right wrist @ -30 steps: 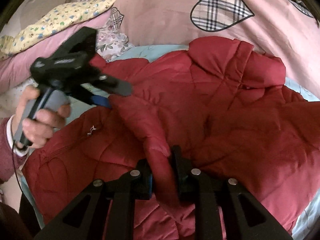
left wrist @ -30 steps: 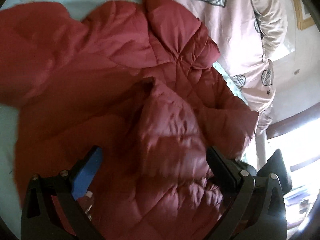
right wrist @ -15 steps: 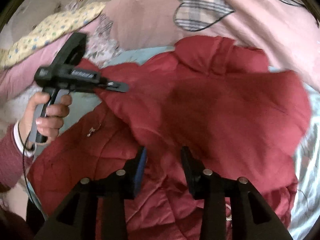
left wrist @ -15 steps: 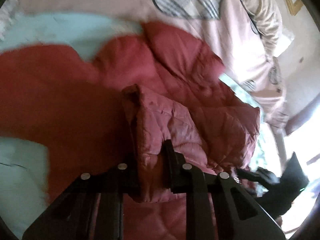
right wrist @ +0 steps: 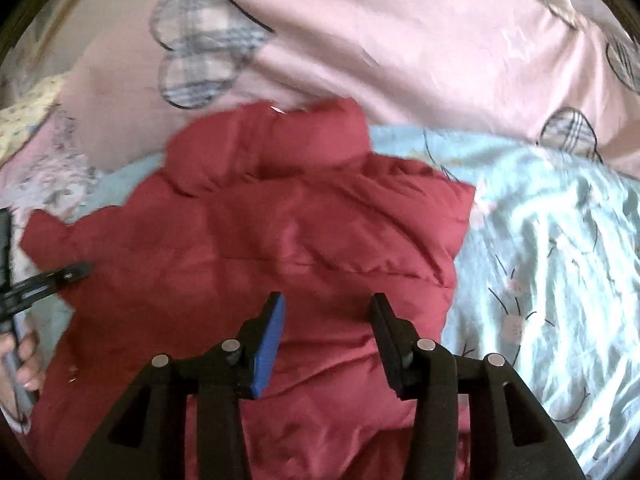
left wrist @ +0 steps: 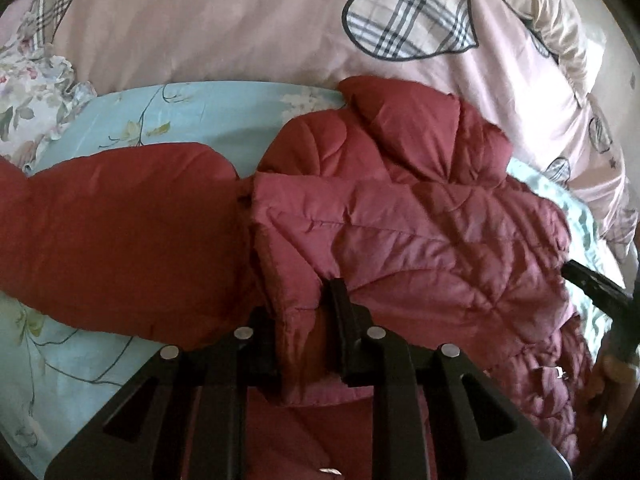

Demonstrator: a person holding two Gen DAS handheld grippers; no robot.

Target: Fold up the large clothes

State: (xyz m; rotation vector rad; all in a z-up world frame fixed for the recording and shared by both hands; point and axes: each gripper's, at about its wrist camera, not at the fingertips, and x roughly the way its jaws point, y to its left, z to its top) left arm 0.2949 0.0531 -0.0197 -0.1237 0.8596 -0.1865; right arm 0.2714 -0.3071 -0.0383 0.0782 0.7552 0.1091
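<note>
Jacket (left wrist: 400, 240) sleeve pinched in left gripper (left wrist: 304, 320) (right gripper (right wrist: 326, 320) agape, opening), pink quilt (left wrist: 240, 20) behind.

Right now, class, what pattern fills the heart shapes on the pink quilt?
A grey-and-white check on the quilt, clearest in the left wrist view.

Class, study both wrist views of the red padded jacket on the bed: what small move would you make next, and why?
Probably carry the sleeve end across and lay it on the jacket body. The left gripper is clamped on that padded fold, while the right gripper, its jaws just opening, stands empty above the jacket, so the left alone controls the fold.
</note>
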